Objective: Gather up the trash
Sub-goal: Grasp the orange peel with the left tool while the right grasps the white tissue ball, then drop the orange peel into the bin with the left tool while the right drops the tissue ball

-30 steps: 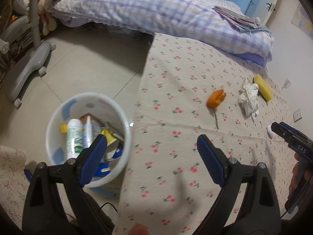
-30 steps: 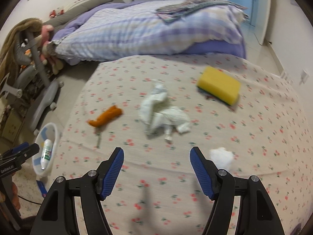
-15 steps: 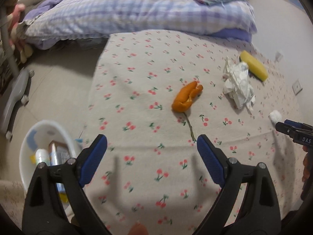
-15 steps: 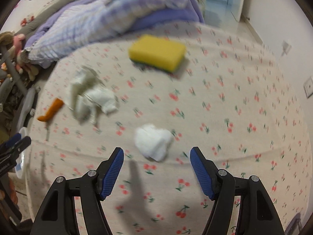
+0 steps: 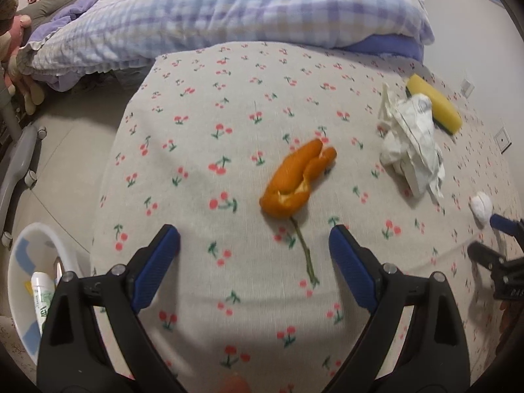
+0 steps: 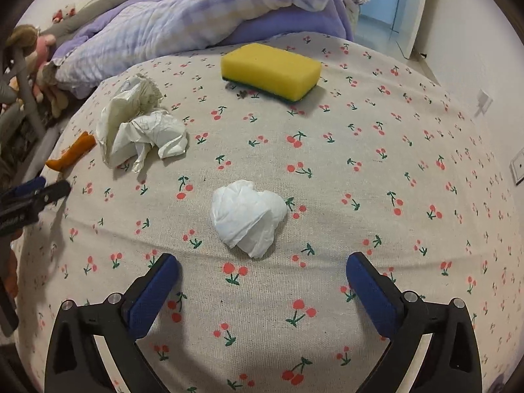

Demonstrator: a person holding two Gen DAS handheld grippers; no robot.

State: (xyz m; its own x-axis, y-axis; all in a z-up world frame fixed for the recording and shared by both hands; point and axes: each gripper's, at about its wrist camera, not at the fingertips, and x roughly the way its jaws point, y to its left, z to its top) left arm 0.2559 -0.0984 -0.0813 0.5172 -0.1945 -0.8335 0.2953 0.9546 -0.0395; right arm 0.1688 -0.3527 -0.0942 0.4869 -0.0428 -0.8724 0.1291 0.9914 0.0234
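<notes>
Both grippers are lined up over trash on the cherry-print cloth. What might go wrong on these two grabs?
1. The orange peel lies flat, its thin stem trailing toward the open left gripper; the pads may pinch the cloth or only the stem.
2. The white tissue wad is soft and loose; the right gripper, jaws opening and empty, could snag cloth or tear off a piece.
3. The yellow sponge may not be trash.

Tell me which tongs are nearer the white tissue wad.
Right. The right tongs sit just short of the white tissue wad, jaws opening with nothing between them. The left tongs face the orange peel, well aside.
</notes>
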